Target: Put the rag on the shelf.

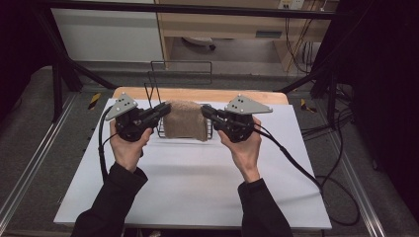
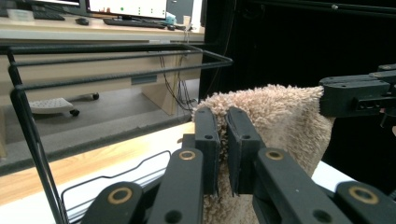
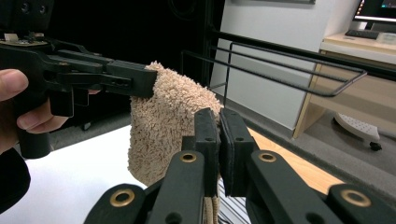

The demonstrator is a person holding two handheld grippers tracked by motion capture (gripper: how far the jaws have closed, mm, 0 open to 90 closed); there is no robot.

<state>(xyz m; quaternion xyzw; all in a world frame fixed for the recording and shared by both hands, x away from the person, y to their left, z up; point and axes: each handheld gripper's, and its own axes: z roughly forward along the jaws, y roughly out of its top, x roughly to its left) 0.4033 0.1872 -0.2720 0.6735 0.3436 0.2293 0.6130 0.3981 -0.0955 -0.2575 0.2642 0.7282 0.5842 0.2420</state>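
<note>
1. High view: the left claw [image 1: 165,108] and the right claw [image 1: 205,110] each pinch one top corner of the tan towel [image 1: 185,121], which hangs between them above the white table [image 1: 197,182], in front of the black wire rack [image 1: 180,69]. To do this step well, I judge both hands should stay level and evenly spaced so that the top edge stays taut.

2. Left gripper view: the jaws are clamped on the towel's corner, with pile bulging above the pads [image 2: 208,135]. The rack's top bars stand to the left and higher. The grip looks shallow; a jerk could pull the cloth free.

3. Right gripper view: the jaws are likewise clamped on the towel's other corner, the cloth hanging clear of the table. Carry the fold over the bar slowly, both sides together.
</note>
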